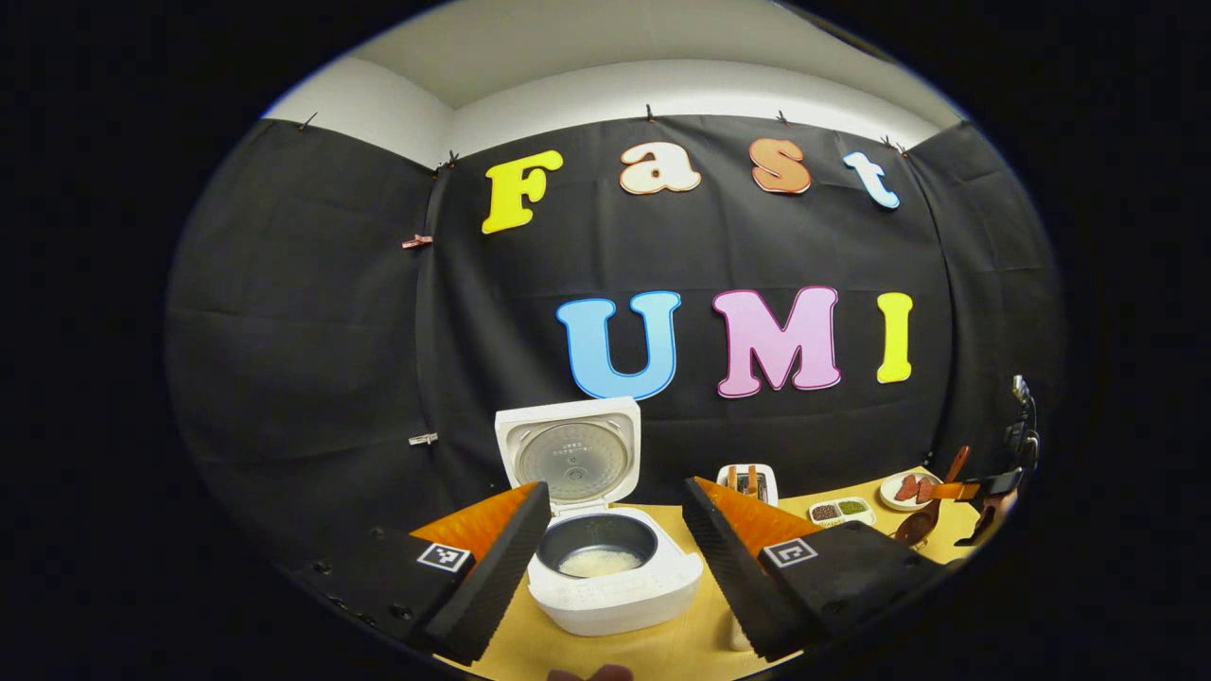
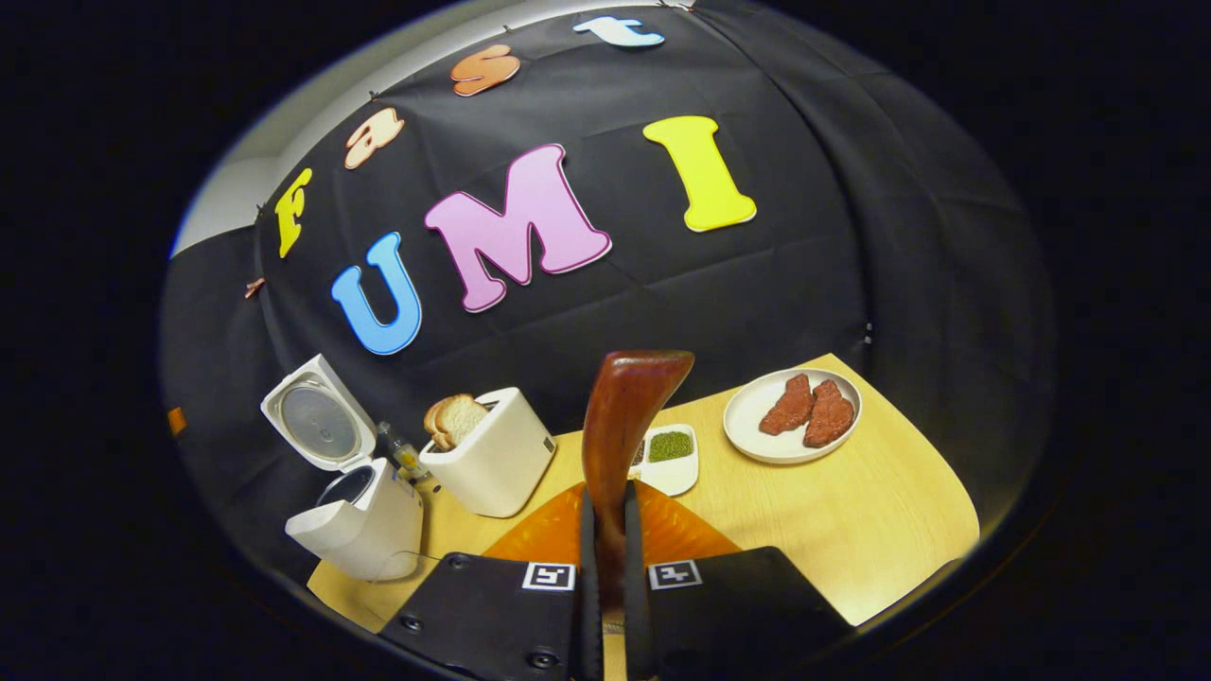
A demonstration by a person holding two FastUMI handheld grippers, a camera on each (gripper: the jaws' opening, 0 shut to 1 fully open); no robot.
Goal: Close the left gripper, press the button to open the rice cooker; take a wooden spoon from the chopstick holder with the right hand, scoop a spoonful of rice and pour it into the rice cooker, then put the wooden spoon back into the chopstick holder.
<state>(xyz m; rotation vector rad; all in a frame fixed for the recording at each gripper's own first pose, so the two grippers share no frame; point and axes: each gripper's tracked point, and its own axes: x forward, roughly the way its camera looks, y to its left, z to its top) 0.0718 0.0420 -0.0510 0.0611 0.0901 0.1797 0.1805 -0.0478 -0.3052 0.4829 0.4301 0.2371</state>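
The white rice cooker [image 1: 615,591] stands open in front of my left gripper [image 1: 615,492], its lid [image 1: 575,454] upright. White rice [image 1: 598,563] lies in the bottom of its dark pot. My left gripper is open, with a finger on each side of the cooker and nothing between them. My right gripper [image 2: 605,515] is shut on the shaft of the brown wooden spoon [image 2: 624,416], whose broad end points up and away over the table. The left gripper view shows that spoon [image 1: 932,511] at the far right, held above the table. From the right, the cooker [image 2: 359,515] sits at the table's left end.
A white toaster [image 2: 494,454] with bread slices stands right of the cooker. Behind the spoon lies a small divided dish [image 2: 670,454] of green and dark beans. A plate [image 2: 757,430] with two brown meat pieces sits at the back right. The wooden table [image 2: 851,530] ends close on the right.
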